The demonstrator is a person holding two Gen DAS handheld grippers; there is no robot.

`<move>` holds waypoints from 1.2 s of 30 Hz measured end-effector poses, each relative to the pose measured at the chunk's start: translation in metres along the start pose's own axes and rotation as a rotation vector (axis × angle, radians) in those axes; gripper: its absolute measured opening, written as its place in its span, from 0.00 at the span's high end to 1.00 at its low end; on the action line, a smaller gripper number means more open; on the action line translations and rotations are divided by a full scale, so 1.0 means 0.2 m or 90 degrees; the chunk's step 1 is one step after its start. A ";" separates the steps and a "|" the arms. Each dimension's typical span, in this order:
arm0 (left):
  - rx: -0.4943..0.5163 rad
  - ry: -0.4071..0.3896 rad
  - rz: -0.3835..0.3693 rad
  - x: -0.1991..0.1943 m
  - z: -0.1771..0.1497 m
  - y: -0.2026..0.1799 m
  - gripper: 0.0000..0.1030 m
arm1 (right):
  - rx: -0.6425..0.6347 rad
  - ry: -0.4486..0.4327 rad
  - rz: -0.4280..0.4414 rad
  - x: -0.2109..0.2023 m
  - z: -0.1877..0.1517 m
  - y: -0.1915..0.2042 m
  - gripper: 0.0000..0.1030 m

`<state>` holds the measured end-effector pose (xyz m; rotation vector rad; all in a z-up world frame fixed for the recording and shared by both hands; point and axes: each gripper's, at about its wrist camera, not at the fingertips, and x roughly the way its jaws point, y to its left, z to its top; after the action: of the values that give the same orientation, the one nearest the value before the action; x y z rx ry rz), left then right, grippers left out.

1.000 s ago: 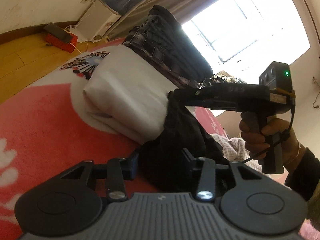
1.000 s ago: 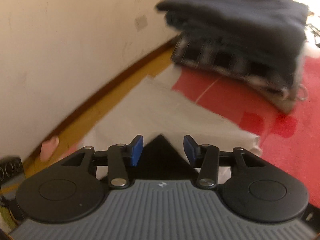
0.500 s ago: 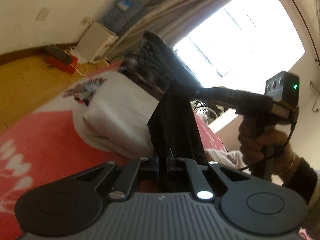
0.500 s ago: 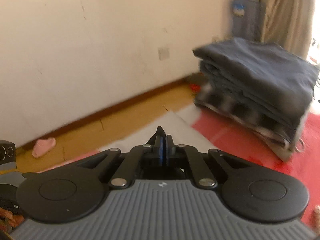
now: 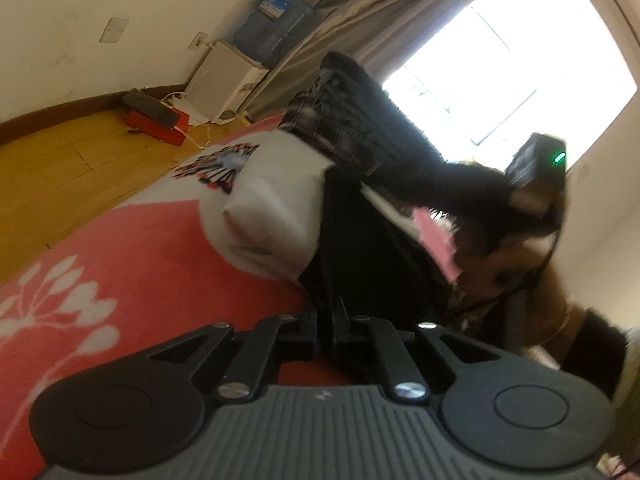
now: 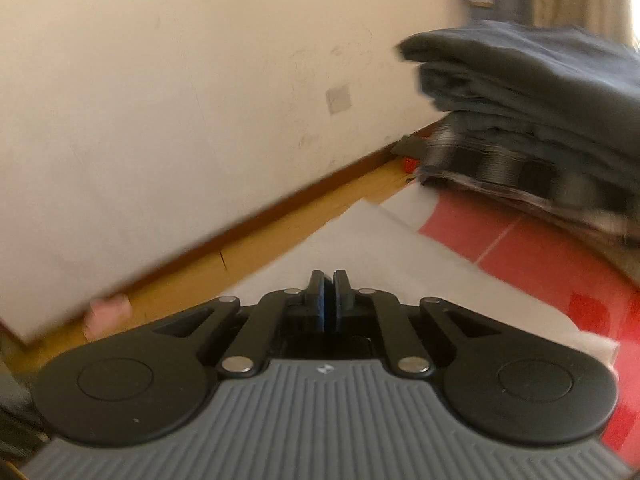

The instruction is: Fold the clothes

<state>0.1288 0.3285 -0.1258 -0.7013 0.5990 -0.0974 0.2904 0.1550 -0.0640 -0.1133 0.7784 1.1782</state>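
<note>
Nearest the left wrist camera, the left gripper [image 5: 329,322] has its jaws pinched together on a black garment [image 5: 360,248], which rises from the fingers as a taut dark band running up and away toward the right gripper [image 5: 536,164], so its long axis lies roughly between the two tools. That far tool shows only as a blurred dark body with a green light, gripped by a hand [image 5: 516,268] whose wrist comes in from the lower right in a dark sleeve. In its own wrist view the right gripper [image 6: 329,300] has its blue-faced jaws pressed nearly together; only a thin dark sliver shows between them, and the cloth itself cannot be made out there. Everything sits on a red blanket [image 5: 132,248] with white flower shapes. Just beyond the black garment lies a folded white garment [image 5: 276,208] with a printed design, and behind that a stack of folded dark clothes [image 6: 540,104] over a plaid layer. Past the blanket's edge is a wooden floor [image 5: 60,160], a red box [image 5: 158,122] by the baseboard, a white wall [image 6: 160,100], grey curtains [image 5: 360,8] and a bright window [image 5: 520,60].
</note>
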 end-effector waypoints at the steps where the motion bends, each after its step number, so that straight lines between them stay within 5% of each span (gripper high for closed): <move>1: 0.002 0.009 0.004 0.00 0.00 0.00 0.87 | 0.035 -0.020 0.009 -0.04 0.02 -0.04 0.93; 4: 0.021 0.020 0.019 -0.04 -0.01 0.01 0.75 | 0.140 -0.108 -0.012 -0.32 0.05 -0.20 0.76; 7: 0.066 0.020 0.037 -0.10 0.00 -0.01 0.74 | 0.217 -0.162 -0.080 -0.64 0.05 -0.34 0.73; 9: 0.086 0.009 0.048 -0.13 0.01 -0.04 0.74 | 0.225 -0.134 -0.173 -0.81 0.01 -0.42 0.72; 12: 0.125 -0.014 0.030 -0.14 0.08 -0.12 0.72 | 0.262 -0.046 -0.241 -0.92 -0.11 -0.51 0.72; 16: 0.226 -0.013 -0.027 -0.01 0.22 -0.31 0.66 | 0.370 0.040 -0.238 -0.89 -0.28 -0.59 0.72; 21: 0.432 0.012 -0.103 0.24 0.30 -0.58 0.48 | 0.463 0.064 -0.238 -0.75 -0.31 -0.64 0.72; 24: 0.547 0.054 -0.132 0.39 0.28 -0.71 0.45 | 0.517 0.082 -0.240 -0.69 -0.29 -0.71 0.72; 33: 0.820 0.183 -0.194 0.65 0.12 -0.99 0.51 | 0.601 0.137 -0.251 -0.57 -0.30 -0.82 0.72; 36: 0.867 0.204 -0.174 0.68 0.07 -1.00 0.71 | 0.589 0.130 -0.251 -0.56 -0.32 -0.81 0.76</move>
<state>0.2721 0.1447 -0.0569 0.5778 0.5888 -0.7993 0.3805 -0.0287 -0.0931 0.3722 1.3431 0.3601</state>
